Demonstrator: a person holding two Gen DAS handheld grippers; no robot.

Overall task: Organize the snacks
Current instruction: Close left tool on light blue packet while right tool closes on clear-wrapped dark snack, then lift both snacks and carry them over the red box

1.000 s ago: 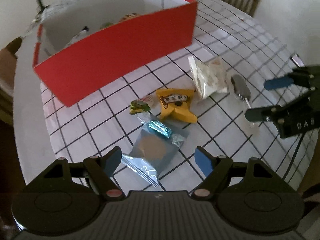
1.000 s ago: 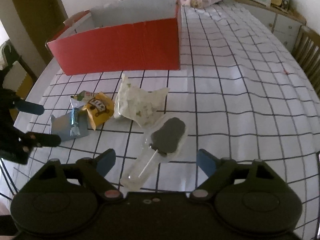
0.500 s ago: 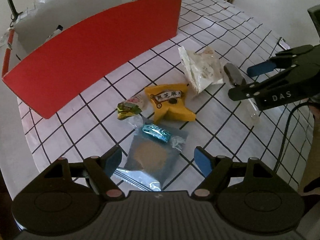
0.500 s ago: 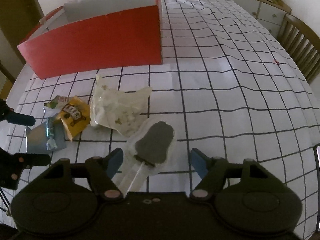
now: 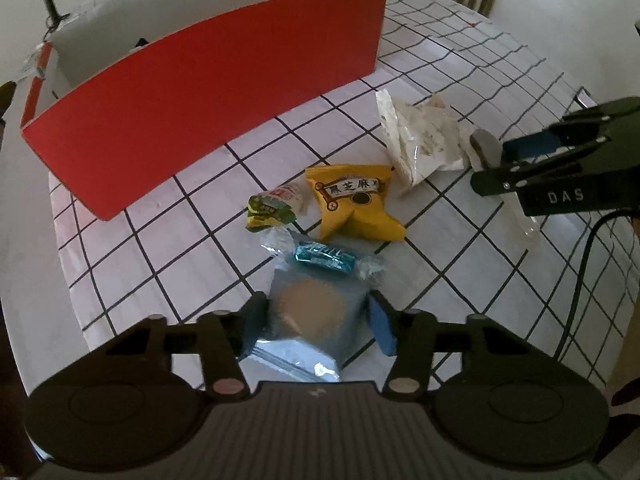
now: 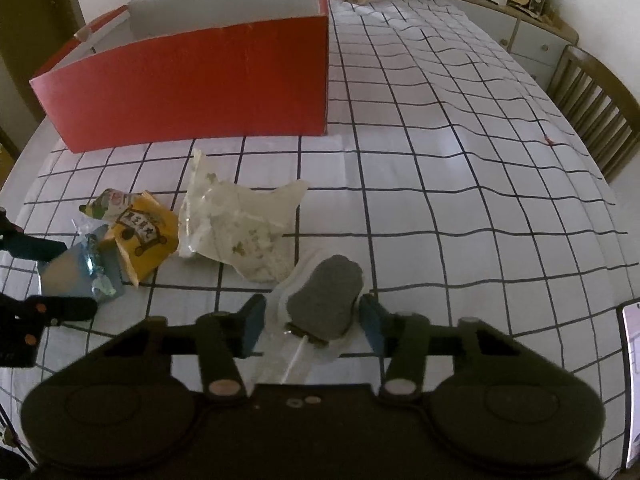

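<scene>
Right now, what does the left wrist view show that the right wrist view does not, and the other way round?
Only the left wrist view shows the left gripper from behind, jaws just closing around the blue cookie packet, and the right gripper from outside.

Only the right wrist view shows the right gripper from behind, jaws just closing around the dark ice pop in clear wrap, plus the cabinet behind the table.

Both show the red box, the yellow packet, the teal candy, the white bag and the checked tablecloth.

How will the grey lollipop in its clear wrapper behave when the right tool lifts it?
The lollipop itself is probably rigid. Its clear film looks glossy, so it may slip. The long, thin stick end likely droops or swings, being offset from the right tool.
</scene>
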